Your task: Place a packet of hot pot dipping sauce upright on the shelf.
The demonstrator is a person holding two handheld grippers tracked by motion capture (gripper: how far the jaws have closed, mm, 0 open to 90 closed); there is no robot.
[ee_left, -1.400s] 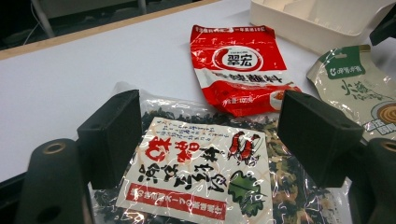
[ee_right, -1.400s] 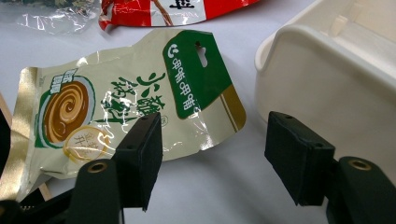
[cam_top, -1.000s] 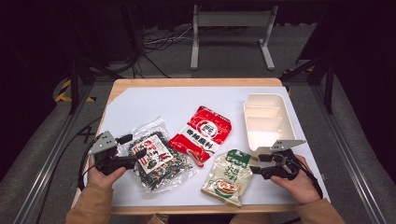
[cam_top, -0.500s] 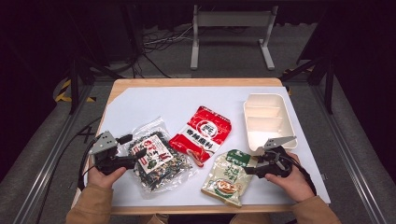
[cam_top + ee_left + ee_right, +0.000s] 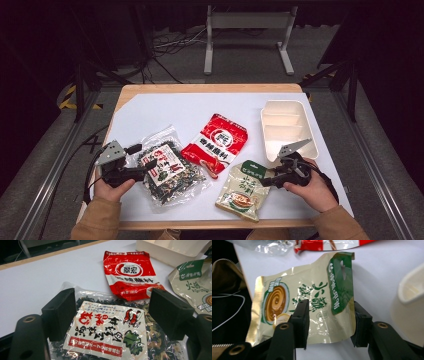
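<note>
A clear bag of dark dried food with a red and white label (image 5: pixel 170 172) lies at the front left. My left gripper (image 5: pixel 148 165) rests at its left edge, open, its jaws wide on either side of the label (image 5: pixel 107 340). A beige pouch with a green top (image 5: pixel 245 190) lies at the front right. My right gripper (image 5: pixel 265 181) is at its right edge. Its jaws (image 5: pixel 330 322) have just been closing, with the pouch's lower part (image 5: pixel 312 297) between them: one jaw lies over its face, the other sits behind its edge, and a gap remains.
A red and white sauce pouch (image 5: pixel 216 143) lies in the middle of the white table top. A cream tray with compartments (image 5: pixel 287 127) stands at the right, just beyond my right gripper. The table's front edge runs close under both hands.
My right gripper has slid left onto the edge of the green-topped pouch and its jaws have narrowed around it. The left gripper and the bags have stayed put.
</note>
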